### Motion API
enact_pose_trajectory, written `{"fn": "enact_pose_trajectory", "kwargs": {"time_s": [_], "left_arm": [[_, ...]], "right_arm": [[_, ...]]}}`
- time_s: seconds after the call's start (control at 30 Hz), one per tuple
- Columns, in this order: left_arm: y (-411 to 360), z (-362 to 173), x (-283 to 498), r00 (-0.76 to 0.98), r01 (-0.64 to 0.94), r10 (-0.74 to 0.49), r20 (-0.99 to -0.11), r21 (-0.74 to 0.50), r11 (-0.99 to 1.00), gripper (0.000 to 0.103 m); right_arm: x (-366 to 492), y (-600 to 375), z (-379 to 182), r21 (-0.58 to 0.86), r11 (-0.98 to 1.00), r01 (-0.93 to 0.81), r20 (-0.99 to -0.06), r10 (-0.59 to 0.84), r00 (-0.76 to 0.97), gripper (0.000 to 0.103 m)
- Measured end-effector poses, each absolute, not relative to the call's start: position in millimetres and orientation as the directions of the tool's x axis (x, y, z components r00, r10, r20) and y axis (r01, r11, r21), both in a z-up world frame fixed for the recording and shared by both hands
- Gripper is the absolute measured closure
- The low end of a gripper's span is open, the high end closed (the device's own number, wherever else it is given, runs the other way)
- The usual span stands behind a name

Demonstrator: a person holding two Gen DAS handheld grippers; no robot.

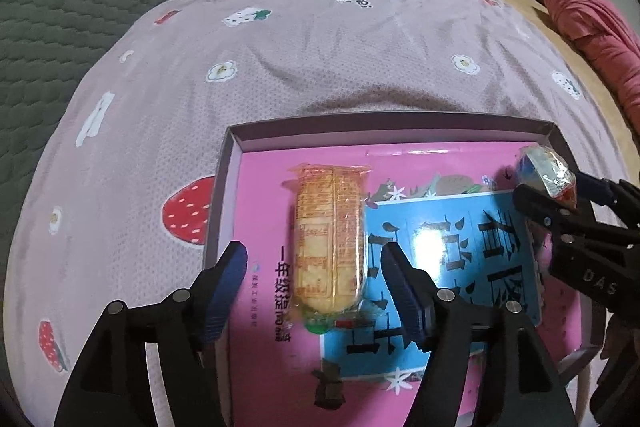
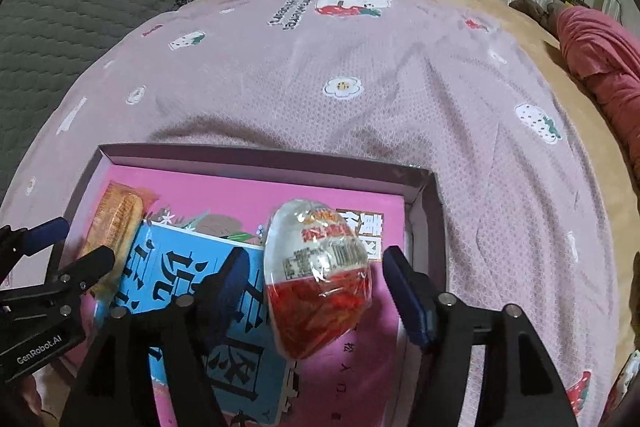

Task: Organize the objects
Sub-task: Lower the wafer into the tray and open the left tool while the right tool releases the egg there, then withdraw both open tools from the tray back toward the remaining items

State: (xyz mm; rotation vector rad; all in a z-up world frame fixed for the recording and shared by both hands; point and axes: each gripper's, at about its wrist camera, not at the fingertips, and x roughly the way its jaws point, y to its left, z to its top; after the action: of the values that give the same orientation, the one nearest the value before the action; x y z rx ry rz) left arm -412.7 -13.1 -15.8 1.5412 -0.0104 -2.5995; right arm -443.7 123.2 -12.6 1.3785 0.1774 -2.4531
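Left wrist view: left hand-held gripper (image 1: 314, 281) stood wide, pads clear of a cracker pack (image 1: 330, 239) lying on a book in the box (image 1: 224, 187) on the bed. Pack looked light, crinkly, brittle; grip mid-sides gently.

Right wrist view: right hand-held gripper (image 2: 316, 291) wide, egg-shaped snack (image 2: 318, 275) btwn jaws, untouched; slick wrap, prob. fragile.

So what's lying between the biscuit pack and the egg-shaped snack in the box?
Only the pink book with its blue cover panel, seen in the right wrist view. Nothing else separates the biscuit pack and egg-shaped snack in the box.
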Motion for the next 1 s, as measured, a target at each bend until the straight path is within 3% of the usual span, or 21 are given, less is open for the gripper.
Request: {"fn": "enact_pose_trajectory", "kwargs": {"time_s": [0.23, 0.43, 0.5, 0.8, 1.0], "left_arm": [[-19.0, 6.7, -395.6, -0.51, 0.095, -0.127, -0.851, 0.09, -0.991, 0.023], [-26.6, 31.8, -368.7, -0.544, 0.101, -0.111, -0.832, 0.066, -0.993, 0.021], [-27.9, 42.7, -354.8, -0.564, 0.111, -0.127, -0.816, 0.078, -0.991, 0.015], [-28.1, 97.8, -282.3, -0.635, 0.095, -0.085, -0.768, 0.032, -0.995, 0.012], [-24.7, 132.7, -234.5, -0.683, 0.08, -0.087, -0.725, 0.044, -0.996, 0.012]], "right_arm": [[-432.9, 128.0, 13.9, 0.062, -0.941, 0.334, -0.826, -0.236, -0.511, 0.022], [-399.7, 133.9, 49.2, 0.088, -0.93, 0.357, -0.791, -0.283, -0.542, 0.012], [-380.7, 136.8, 63.0, 0.101, -0.921, 0.376, -0.772, -0.311, -0.555, 0.009], [-302.0, 144.2, 123.9, 0.111, -0.9, 0.421, -0.699, -0.371, -0.611, 0.006], [-244.7, 135.6, 161.9, -0.004, -0.89, 0.456, -0.656, -0.341, -0.673, 0.005]]}}
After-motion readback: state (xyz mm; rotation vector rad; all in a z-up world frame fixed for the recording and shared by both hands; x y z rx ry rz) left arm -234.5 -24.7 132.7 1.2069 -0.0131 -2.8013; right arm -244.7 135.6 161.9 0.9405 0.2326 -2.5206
